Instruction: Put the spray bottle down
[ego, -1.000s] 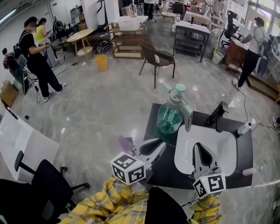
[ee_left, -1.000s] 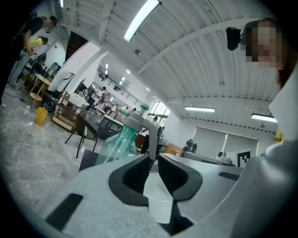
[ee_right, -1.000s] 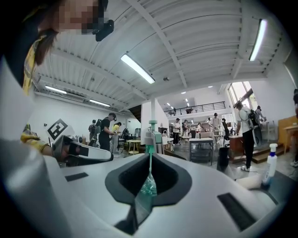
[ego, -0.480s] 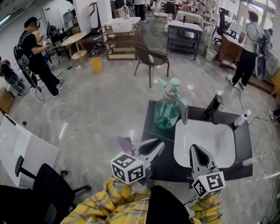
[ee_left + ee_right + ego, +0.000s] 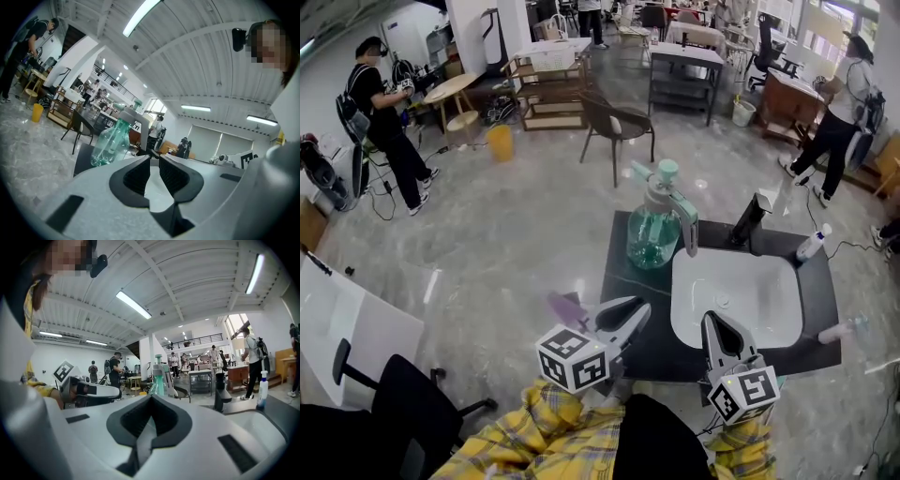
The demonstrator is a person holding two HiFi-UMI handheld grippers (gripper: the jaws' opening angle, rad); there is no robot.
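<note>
I see the spray bottle [image 5: 654, 234] upright on the desk [image 5: 623, 281], mid-frame; right claw [image 5: 711, 321] closed and empty, left claw [image 5: 639, 309] apparently slightly apart.

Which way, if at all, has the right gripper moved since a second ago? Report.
Yes. The right gripper drew back toward the person, its jaws now nearer the sink's near rim.

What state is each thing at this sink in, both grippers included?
Spray bottle: upright on the black counter, free of both grippers.
Left gripper: jaws narrowly apart, empty.
Right gripper: shut, empty.
Sink: nothing in the basin.
Faucet: no water running.
</note>
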